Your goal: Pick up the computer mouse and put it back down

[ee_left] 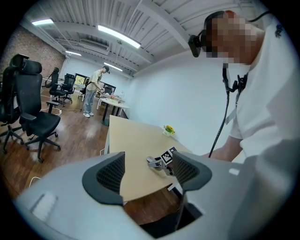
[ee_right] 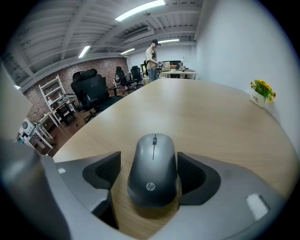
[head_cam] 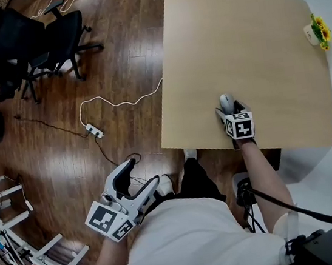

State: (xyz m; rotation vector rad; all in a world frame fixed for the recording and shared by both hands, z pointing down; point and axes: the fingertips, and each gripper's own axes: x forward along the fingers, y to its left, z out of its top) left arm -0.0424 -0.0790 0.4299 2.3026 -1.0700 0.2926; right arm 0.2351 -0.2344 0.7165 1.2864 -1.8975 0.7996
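Head view: the right gripper [head_cam: 229,109] rests by the table's [head_cam: 250,31] near edge, the mouse [head_cam: 226,100] at its tips; a white pot [head_cam: 309,34] holds yellow flowers [head_cam: 322,30]. Left gripper view: the left gripper [ee_left: 149,171] gapes, empty. Right gripper view: spread jaws flank the mouse, which lies on the table.

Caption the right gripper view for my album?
A grey computer mouse rests on the wooden table between the open jaws of the right hand-held gripper.
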